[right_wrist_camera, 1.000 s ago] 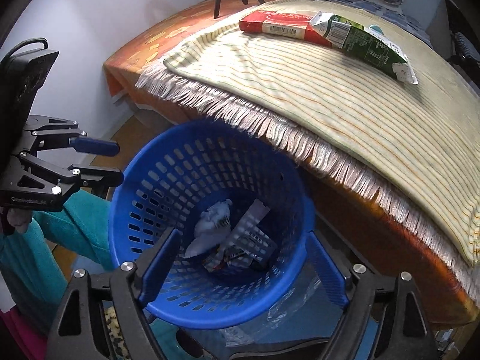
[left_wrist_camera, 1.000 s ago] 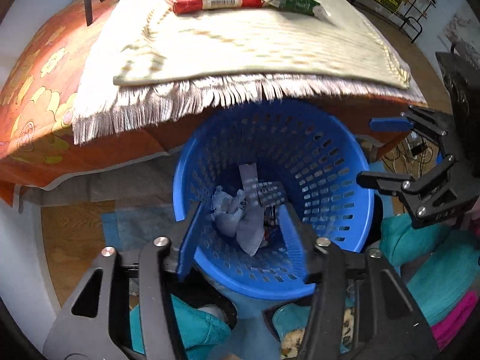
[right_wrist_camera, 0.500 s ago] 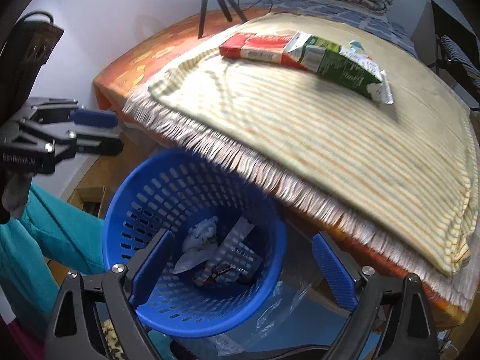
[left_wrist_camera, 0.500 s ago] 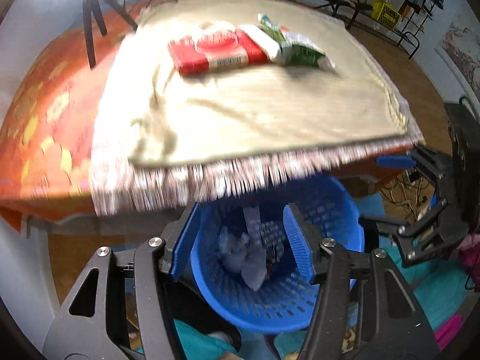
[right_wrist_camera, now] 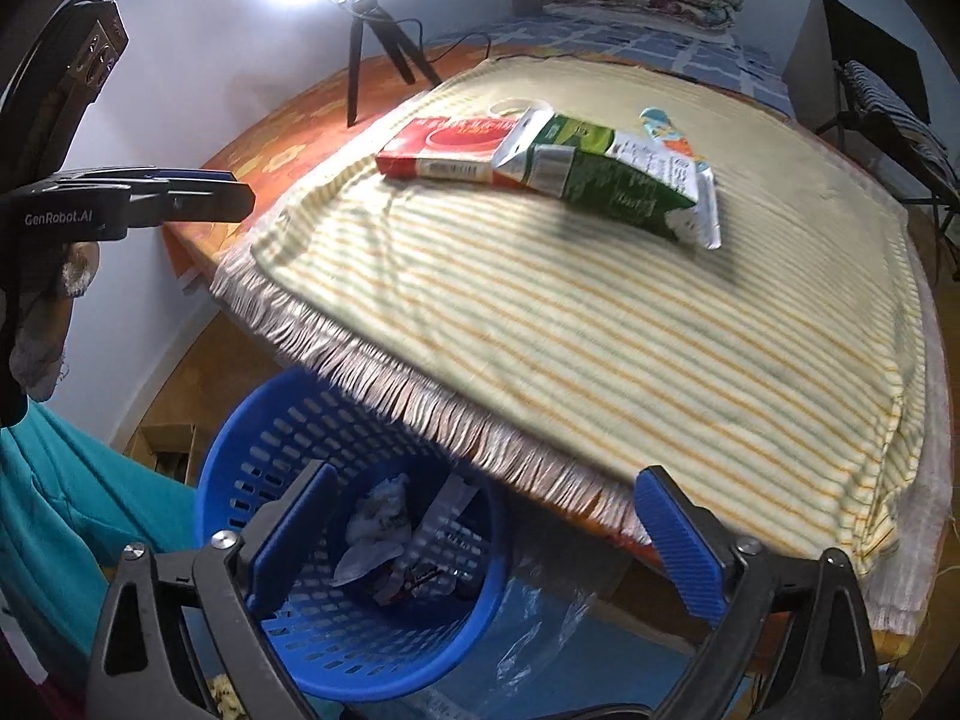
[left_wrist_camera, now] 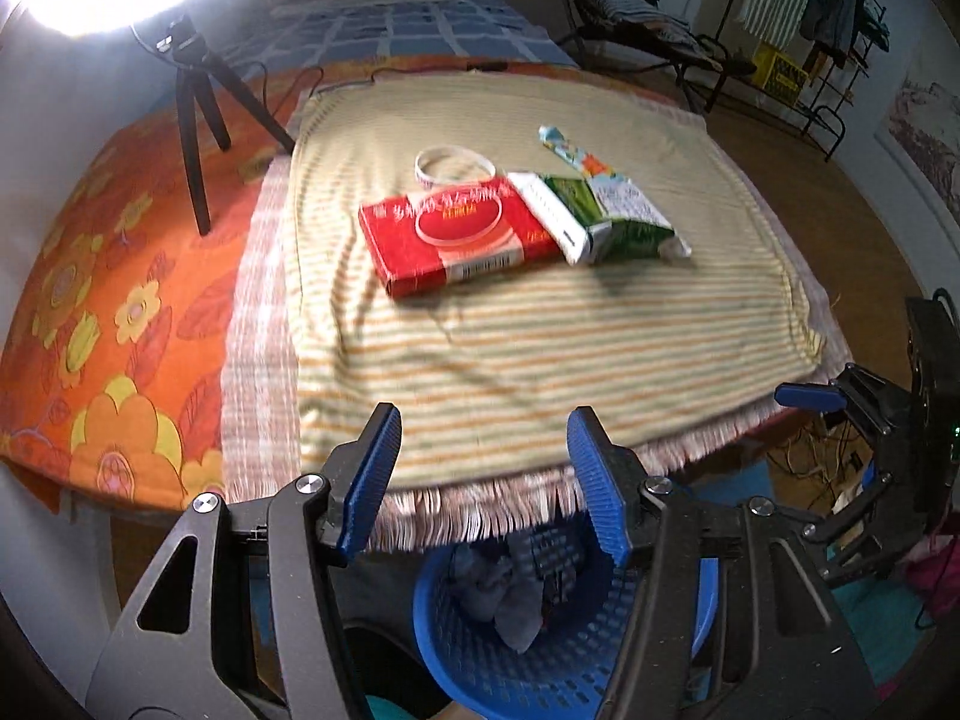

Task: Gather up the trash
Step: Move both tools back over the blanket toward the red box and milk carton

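Left gripper (left_wrist_camera: 480, 480) held above the fringed edge of the table, blue jaws parted to a middling gap, nothing between them, having just been opening a little. Right gripper (right_wrist_camera: 486, 534) spread wide, also empty, jaws just been opening further; seen too at the right edge of the left wrist view (left_wrist_camera: 840, 438). Below both, a blue perforated basket (right_wrist_camera: 264, 468) on the floor, tucked partly beneath the table's overhanging fringe, holding crumpled paper (right_wrist_camera: 378, 528) and other scraps. On the table, a cream striped cloth with a fringe (left_wrist_camera: 540, 348) laid over an orange flowered tablecloth (left_wrist_camera: 108, 324). Well back on the striped cloth, a flat red box (left_wrist_camera: 456, 240) lying beside and touching a green and white carton (left_wrist_camera: 600, 216), flattened and resting on its side. Just behind the red box, a white ring (left_wrist_camera: 453, 165), possibly a roll of tape; beyond the carton, a small colourful wrapper (left_wrist_camera: 570, 147). Both grippers well apart from these items. A small black tripod (left_wrist_camera: 198, 96) standing on the orange cloth at the far left, under a bright lamp. Teal clothing of the person (right_wrist_camera: 60, 516) visible low on the left of the right wrist view, beside the basket.
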Tool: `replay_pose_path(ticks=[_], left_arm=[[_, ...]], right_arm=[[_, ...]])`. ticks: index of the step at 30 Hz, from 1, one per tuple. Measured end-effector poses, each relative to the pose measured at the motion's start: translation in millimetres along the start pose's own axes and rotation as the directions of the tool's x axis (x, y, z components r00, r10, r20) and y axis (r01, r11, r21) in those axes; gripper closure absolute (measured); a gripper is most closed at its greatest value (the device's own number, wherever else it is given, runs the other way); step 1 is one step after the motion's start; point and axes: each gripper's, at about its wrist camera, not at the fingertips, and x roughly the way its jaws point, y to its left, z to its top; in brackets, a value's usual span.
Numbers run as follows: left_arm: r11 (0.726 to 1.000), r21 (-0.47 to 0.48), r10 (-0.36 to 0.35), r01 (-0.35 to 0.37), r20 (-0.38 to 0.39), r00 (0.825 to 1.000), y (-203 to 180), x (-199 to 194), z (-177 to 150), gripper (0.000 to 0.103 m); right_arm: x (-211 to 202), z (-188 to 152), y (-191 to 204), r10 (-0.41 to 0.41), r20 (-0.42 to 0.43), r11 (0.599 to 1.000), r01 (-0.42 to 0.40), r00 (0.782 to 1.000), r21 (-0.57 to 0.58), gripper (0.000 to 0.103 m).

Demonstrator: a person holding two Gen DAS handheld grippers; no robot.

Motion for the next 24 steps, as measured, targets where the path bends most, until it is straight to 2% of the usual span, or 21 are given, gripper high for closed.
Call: replay_pose_path(ticks=[7,11,17,21,24], left_arm=[[1.0,0.016,0.004,-0.004,0.049,0.999,-6.2,-6.5,19.6,0.044],[0.999,0.031,0.007,-0.009,0.059,0.998,-10.1,-3.8,30.2,0.044],[0.998,0.055,0.025,-0.029,0.068,0.997,-13.4,6.1,47.1,0.044],[0.999,0.043,0.024,-0.027,0.066,0.998,-10.3,17.1,62.4,0.044],[1.0,0.023,0.007,-0.009,0.052,0.999,-4.9,28.7,74.7,0.044]], right_arm=[[-8.9,13.8,-5.6,0.005,0.017,1.0,-0.005,1.0,0.003,0.0],[-18.5,23.4,-7.9,0.031,0.074,0.999,-0.03,0.997,-0.021,0.0],[-25.4,51.2,-17.5,-0.012,0.164,0.993,0.03,0.986,-0.111,0.0],[-19.3,79.1,-40.7,-0.03,0.166,0.998,0.039,0.986,-0.052,0.0],[-11.2,100.4,-63.2,-0.006,0.157,1.0,0.002,0.988,0.025,0.0]])
